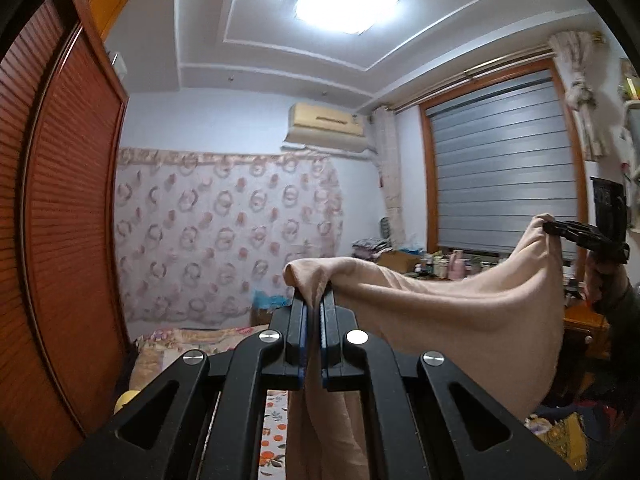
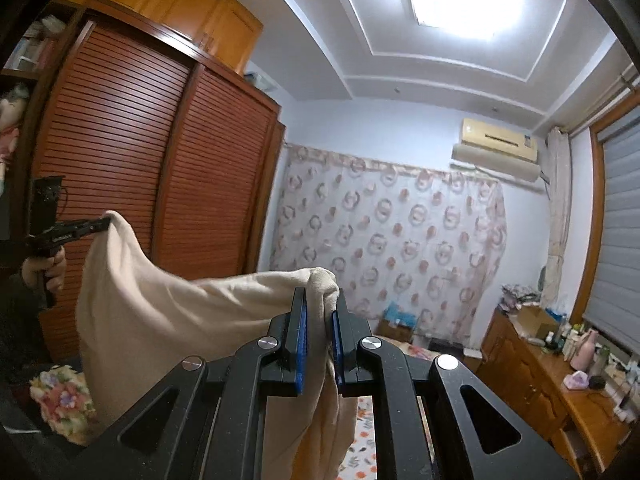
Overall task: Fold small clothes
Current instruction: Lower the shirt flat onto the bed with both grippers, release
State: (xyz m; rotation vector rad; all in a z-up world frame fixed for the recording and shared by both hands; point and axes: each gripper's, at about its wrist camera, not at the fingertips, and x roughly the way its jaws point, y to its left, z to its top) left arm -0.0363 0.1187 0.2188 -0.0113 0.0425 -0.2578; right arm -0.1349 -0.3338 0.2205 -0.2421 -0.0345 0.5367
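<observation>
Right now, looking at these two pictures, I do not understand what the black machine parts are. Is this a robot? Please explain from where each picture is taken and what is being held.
It is not a robot. A person holds a hand tool with two fingers in each hand, and a wide-angle camera on each tool looks forward along those fingers. One picture comes from the left tool, the other from the right.

The left gripper and the right gripper are each shut on a corner of the same beige garment, which hangs stretched between them in the air. In the left view you also see the other tool and the hand holding it, at the right edge.

Below is a bed with a flowered sheet. Behind stand a brown wardrobe and a patterned curtain.
</observation>
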